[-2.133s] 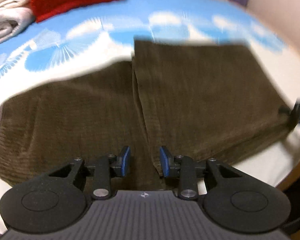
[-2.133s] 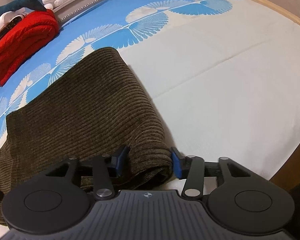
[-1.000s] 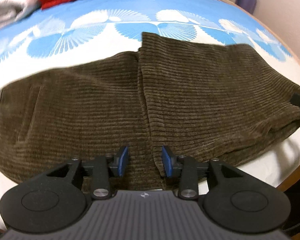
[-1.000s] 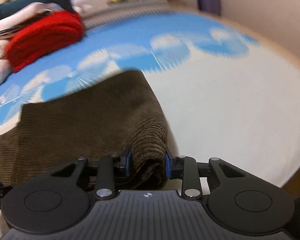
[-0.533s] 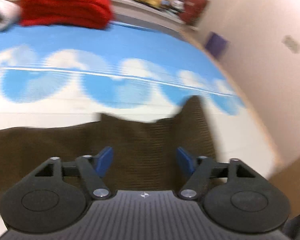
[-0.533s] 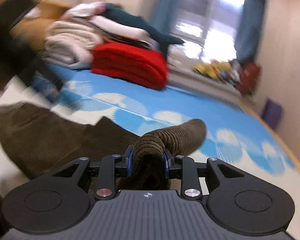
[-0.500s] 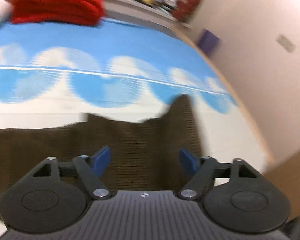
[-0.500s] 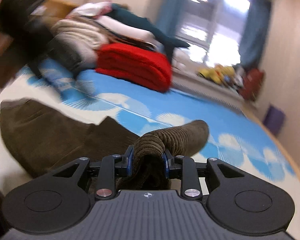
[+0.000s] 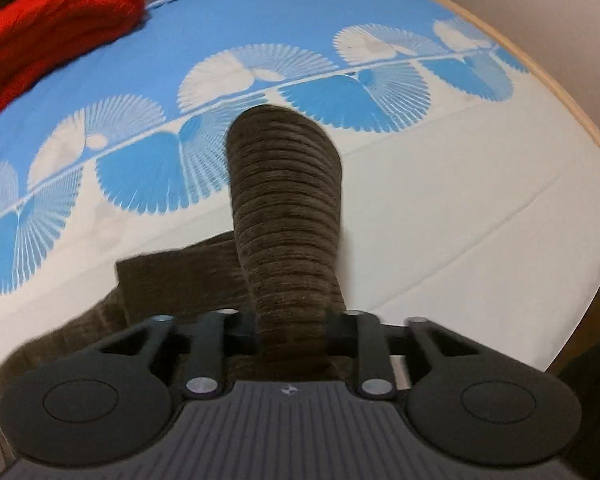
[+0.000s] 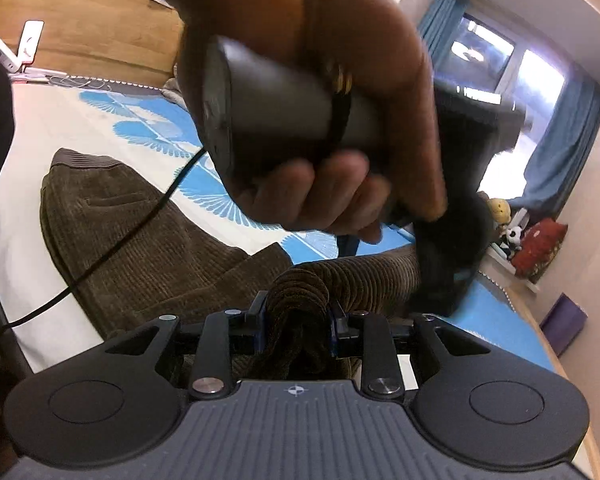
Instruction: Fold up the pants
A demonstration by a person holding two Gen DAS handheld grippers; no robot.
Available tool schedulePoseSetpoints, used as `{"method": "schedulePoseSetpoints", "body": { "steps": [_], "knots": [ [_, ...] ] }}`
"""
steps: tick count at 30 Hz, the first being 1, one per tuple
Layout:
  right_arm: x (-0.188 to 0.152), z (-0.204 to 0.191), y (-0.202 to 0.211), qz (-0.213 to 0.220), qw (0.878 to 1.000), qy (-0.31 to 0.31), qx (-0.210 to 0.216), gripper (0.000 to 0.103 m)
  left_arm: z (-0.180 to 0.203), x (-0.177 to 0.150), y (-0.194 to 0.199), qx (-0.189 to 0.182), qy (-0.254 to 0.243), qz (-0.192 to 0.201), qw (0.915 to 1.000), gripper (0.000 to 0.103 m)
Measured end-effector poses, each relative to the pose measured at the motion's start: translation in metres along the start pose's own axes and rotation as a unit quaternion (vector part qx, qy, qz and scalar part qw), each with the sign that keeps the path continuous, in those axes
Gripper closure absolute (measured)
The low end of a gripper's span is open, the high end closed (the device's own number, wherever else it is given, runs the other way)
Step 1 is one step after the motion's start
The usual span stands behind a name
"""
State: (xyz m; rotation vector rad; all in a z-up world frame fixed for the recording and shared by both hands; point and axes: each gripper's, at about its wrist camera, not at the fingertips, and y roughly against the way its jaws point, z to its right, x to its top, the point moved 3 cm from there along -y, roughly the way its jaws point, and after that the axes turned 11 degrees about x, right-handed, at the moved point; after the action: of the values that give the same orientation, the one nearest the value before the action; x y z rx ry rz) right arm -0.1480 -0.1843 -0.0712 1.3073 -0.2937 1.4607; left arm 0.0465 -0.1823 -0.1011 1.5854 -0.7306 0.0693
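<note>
Now one pair of brown corduroy pants on the bed, and two claws, both clamped on that cloth. Left claw closed on a bunched ridge of corduroy rising away toward the far side of the blue-and-white fan-print sheet; pads hidden by the fabric. Right claw likewise gripping a thick fold of the pants, blue pads just visible either side of it. From the right wrist view, one hand wrapped round the other gripper's dark handle, filling the upper middle, with one black cable trailing across the cloth to the left. Waistband end lying flat at far left on the white part of the sheet; lifted end held between the two claws, near. One red folded blanket at far left in the left wrist view. Compared with half a second ago: left claw no longer spread wide over flat cloth but shut on a raised fold; right claw gripping as before, with the hand now much closer in front of it.
</note>
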Motion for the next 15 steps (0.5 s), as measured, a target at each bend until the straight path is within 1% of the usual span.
{"method": "schedulePoseSetpoints", "body": {
  "steps": [2, 3, 4, 5, 6, 7, 8, 9, 10, 12, 13, 14, 15],
  "knots": [
    [-0.001, -0.001, 0.001, 0.003, 1.000, -0.006, 0.014, 0.073, -0.022, -0.010, 0.002, -0.002, 0.011, 0.005, 0.9999, 0.082],
    [0.000, -0.002, 0.005, 0.008, 0.999, -0.017, 0.032, 0.071, -0.036, -0.016, 0.004, -0.001, 0.017, 0.005, 0.9998, 0.082],
    [0.002, 0.000, 0.007, 0.014, 0.997, -0.040, 0.067, 0.071, -0.050, -0.024, 0.006, 0.002, 0.019, 0.006, 0.9998, 0.082],
    [0.003, 0.004, 0.010, 0.021, 0.990, -0.076, 0.114, 0.070, -0.063, -0.029, 0.009, 0.008, 0.016, 0.009, 0.9998, 0.082],
    [0.006, 0.010, 0.012, 0.031, 0.978, -0.120, 0.167, 0.070, -0.080, -0.037, 0.012, 0.017, 0.014, 0.015, 0.9997, 0.082],
    [0.008, 0.015, 0.015, 0.039, 0.958, -0.169, 0.229, 0.071, -0.098, -0.044, 0.014, 0.026, 0.016, 0.020, 0.9994, 0.082],
    [0.010, 0.019, 0.015, 0.041, 0.938, -0.202, 0.278, 0.072, -0.122, -0.052, 0.017, 0.033, 0.027, 0.021, 0.9989, 0.082],
    [0.012, 0.021, 0.015, 0.042, 0.913, -0.238, 0.329, 0.072, -0.145, -0.059, 0.020, 0.034, 0.044, 0.017, 0.9983, 0.082],
    [0.014, 0.021, 0.016, 0.045, 0.899, -0.257, 0.353, 0.072, -0.168, -0.066, 0.021, 0.032, 0.065, 0.012, 0.9973, 0.082],
    [0.017, 0.023, 0.015, 0.050, 0.882, -0.281, 0.375, 0.072, -0.221, -0.083, 0.024, 0.017, 0.111, 0.003, 0.9937, 0.081],
    [0.018, 0.025, 0.011, 0.050, 0.871, -0.301, 0.384, 0.072, -0.247, -0.094, 0.026, 0.012, 0.133, 0.002, 0.9910, 0.081],
    [0.018, 0.028, 0.007, 0.050, 0.865, -0.319, 0.384, 0.072, -0.269, -0.103, 0.028, 0.011, 0.151, 0.001, 0.9885, 0.081],
    [0.018, 0.032, 0.002, 0.051, 0.859, -0.339, 0.382, 0.069, -0.289, -0.112, 0.029, 0.012, 0.163, 0.002, 0.9866, 0.081]
  ]
}}
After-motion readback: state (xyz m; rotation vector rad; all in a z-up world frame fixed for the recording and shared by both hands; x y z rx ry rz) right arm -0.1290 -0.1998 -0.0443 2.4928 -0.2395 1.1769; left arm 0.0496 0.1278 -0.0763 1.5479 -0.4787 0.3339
